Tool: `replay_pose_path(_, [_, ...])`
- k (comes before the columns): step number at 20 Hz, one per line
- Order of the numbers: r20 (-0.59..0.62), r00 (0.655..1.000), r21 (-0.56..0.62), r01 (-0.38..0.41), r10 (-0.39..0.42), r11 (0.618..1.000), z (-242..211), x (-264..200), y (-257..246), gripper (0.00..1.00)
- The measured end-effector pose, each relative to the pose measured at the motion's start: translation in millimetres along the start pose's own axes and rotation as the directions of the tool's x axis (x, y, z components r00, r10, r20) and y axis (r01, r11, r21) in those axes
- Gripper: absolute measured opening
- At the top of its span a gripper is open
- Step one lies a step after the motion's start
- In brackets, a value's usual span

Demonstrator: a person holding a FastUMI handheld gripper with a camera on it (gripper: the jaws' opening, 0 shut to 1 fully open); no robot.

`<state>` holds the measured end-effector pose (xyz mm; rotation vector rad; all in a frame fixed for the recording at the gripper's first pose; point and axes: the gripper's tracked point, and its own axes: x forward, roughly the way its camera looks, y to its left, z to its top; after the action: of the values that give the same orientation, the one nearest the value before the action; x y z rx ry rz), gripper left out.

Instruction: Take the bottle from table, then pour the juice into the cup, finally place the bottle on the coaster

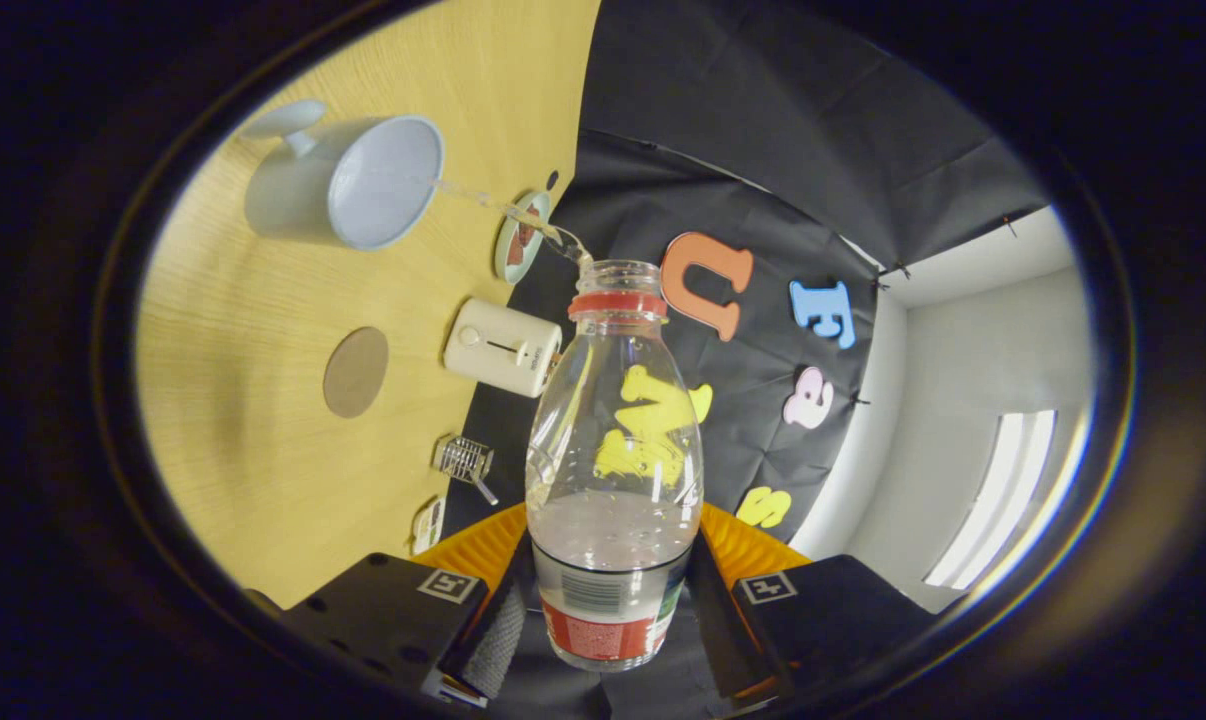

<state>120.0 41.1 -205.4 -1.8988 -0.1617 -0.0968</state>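
You have the bottle (615,470) clamped between both fingers of the gripper (611,610), which press on its lower, labelled part from either side, and it is tipped so a thin stream (493,205) arcs from the open neck toward the cup (348,182) at about ten o'clock of the bottle's mouth. The stream looks narrow and travels some way before reaching the cup's opening, so a small wobble of your wrist could, I judge, drop it onto the wooden table (253,330) short of the rim. Liquid still fills the lower part of the bottle; tilt too sharply and it may surge out and overshoot. The grip sits low on a smooth, likely wet-prone plastic body, so the bottle might twist in the fingers as the weight shifts. The round coaster (356,371) lies at about nine o'clock of the bottle, with a small cream box (503,347) just beside it toward the bottle and a little plate (521,238) near the stream's path; swinging across could clip either one.
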Motion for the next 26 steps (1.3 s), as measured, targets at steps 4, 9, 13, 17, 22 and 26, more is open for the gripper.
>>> replay_pose_path(4, [0.002, 1.0, -0.024, 0.005, -0.005, 1.0, 0.3, -2.6, -9.6, 0.79])
replay_pose_path(9, [0.011, 1.0, -0.082, 0.006, -0.005, 0.997, 0.6, -4.1, -9.8, 0.8])
replay_pose_path(13, [0.011, 1.0, -0.101, 0.002, -0.001, 0.995, -1.0, -5.1, -10.2, 0.79])
replay_pose_path(17, [0.013, 1.0, -0.126, 0.004, -0.002, 0.992, -0.8, -6.5, -13.2, 0.8])
replay_pose_path(22, [0.021, 1.0, -0.174, 0.023, -0.02, 0.984, 1.6, -8.6, -16.6, 0.8])
replay_pose_path(26, [0.031, 0.999, -0.202, 0.039, -0.034, 0.979, 2.8, -10.1, -26.2, 0.8])
